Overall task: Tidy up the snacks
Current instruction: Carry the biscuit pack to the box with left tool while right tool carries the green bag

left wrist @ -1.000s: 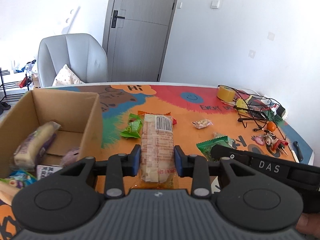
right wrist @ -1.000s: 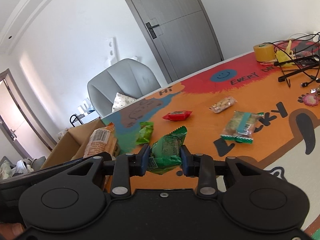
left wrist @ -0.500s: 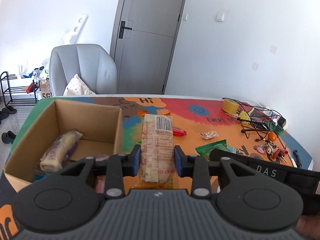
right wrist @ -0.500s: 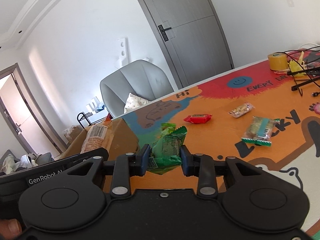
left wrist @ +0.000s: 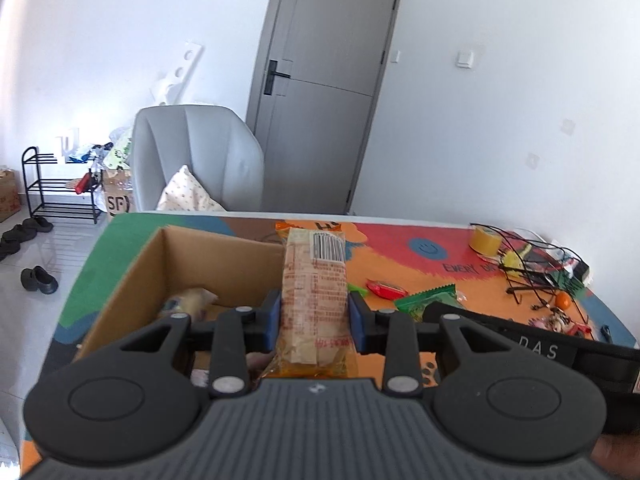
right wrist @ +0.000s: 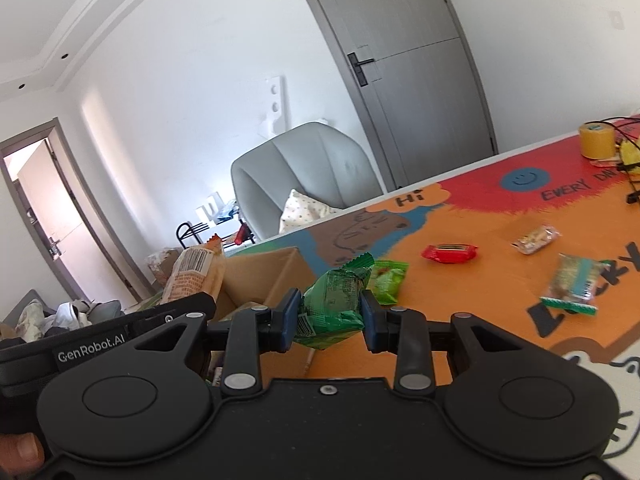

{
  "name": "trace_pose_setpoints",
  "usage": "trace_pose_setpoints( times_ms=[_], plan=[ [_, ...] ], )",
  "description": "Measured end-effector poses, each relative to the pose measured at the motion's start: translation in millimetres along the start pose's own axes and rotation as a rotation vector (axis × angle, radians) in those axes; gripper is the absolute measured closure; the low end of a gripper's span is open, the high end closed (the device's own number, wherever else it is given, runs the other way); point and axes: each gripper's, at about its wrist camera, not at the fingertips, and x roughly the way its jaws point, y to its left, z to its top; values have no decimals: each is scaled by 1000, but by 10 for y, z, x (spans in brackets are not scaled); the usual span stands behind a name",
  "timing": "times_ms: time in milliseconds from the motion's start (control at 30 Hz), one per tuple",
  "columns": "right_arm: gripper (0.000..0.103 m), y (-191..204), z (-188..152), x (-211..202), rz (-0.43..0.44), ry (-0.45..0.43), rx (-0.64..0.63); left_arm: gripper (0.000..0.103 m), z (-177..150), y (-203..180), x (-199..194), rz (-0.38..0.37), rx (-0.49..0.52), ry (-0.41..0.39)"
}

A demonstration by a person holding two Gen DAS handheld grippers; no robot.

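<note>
This is a lived-in room of a home. Across the lower right of the left wrist view runs a table (left wrist: 400, 240) under a bright cartoon cover. Behind it, at centre left, a grey padded armchair (left wrist: 200, 152) holds a patterned cushion (left wrist: 186, 196). Above centre stands a grey interior door (left wrist: 320, 100). At far left a black shoe rack (left wrist: 44, 188) has shoes (left wrist: 38, 280) on the tiled floor beside it. In the right wrist view's lower left, what may be heaped laundry (right wrist: 60, 316) lies near an open doorway (right wrist: 36, 208).

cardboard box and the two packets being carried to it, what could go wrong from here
The left gripper pinches the long orange packet near its lower end, so it could tip or slip. The green packet in the right gripper looks crumpled and could slide out. Both grippers near the cardboard box together and might bump.
</note>
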Motion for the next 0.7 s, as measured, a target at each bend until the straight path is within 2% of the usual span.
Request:
trace_pose_setpoints(
  times_ms=[300, 700],
  plan=[
    [70, 225, 63, 249, 49, 13, -20, 70, 161, 333, 42, 55, -28, -22],
    [70, 496, 112, 595, 97, 44, -46, 70, 227, 678, 380, 70, -53, 31]
  ],
)
